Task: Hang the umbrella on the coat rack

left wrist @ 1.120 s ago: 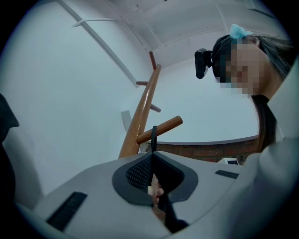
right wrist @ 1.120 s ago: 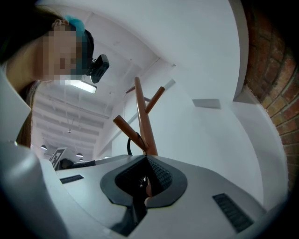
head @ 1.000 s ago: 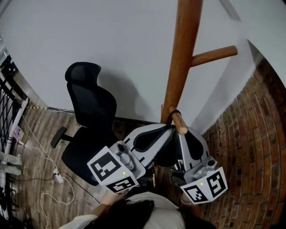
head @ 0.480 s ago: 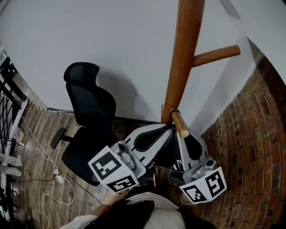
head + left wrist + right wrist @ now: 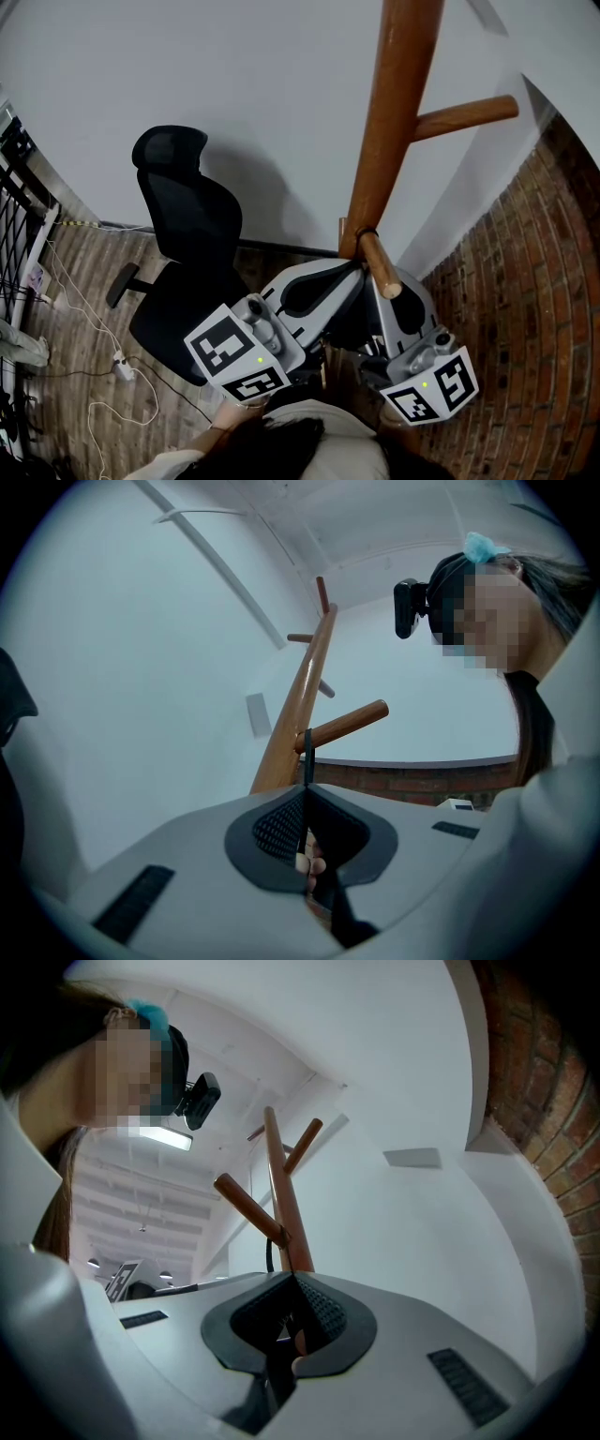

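The wooden coat rack pole [image 5: 389,122] rises at centre right, and a short lower peg [image 5: 380,264] points toward me. A thin black umbrella strap [image 5: 364,234] loops round that peg at the pole. My left gripper [image 5: 349,272] and right gripper [image 5: 377,283] meet just under the peg. In the left gripper view the strap [image 5: 307,761] runs taut from the peg [image 5: 345,724] down into the shut jaws. The right gripper view shows the strap [image 5: 272,1258] dropping from its peg [image 5: 248,1208] into shut jaws too. The grippers hide the umbrella body.
A black office chair [image 5: 187,234] stands left of the rack against the white wall. A brick wall [image 5: 525,309] closes the right side. Cables [image 5: 94,361] trail over the wooden floor at left. A higher peg [image 5: 464,117] sticks out to the right.
Both grippers hold their place under the peg with the strap round it. Only the head view has shifted slightly, so the pole and pegs sit a little further right.
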Available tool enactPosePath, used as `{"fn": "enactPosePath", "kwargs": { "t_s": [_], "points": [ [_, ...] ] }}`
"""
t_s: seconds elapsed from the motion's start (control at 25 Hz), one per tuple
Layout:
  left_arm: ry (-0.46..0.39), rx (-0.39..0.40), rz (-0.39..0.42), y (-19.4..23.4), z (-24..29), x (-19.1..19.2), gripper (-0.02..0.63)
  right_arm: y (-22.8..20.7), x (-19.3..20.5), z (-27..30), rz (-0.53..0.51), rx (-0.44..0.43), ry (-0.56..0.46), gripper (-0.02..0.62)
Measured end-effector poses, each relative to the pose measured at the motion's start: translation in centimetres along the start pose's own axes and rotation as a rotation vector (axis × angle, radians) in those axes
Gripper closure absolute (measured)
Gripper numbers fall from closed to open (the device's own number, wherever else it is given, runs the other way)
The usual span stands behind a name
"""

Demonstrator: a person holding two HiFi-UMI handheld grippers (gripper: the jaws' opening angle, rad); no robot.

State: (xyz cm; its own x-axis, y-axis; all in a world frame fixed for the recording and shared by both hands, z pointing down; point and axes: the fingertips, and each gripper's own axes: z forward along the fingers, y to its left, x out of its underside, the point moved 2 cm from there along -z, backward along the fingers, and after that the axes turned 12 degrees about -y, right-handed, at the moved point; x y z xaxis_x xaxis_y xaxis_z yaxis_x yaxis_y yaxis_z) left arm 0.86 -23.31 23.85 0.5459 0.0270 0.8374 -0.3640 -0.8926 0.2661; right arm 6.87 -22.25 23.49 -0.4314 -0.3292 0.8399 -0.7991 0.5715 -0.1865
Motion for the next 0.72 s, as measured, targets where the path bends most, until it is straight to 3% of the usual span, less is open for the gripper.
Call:
{"fn": "enactPosePath", "kwargs": {
  "t_s": [0.72],
  "points": [
    [-0.005,-0.017,0.025,-0.91,0.31,0.41,0.594,-0.48,-0.51,-0.87,0.052,-0.056,0.004,0.557]
  ]
}}
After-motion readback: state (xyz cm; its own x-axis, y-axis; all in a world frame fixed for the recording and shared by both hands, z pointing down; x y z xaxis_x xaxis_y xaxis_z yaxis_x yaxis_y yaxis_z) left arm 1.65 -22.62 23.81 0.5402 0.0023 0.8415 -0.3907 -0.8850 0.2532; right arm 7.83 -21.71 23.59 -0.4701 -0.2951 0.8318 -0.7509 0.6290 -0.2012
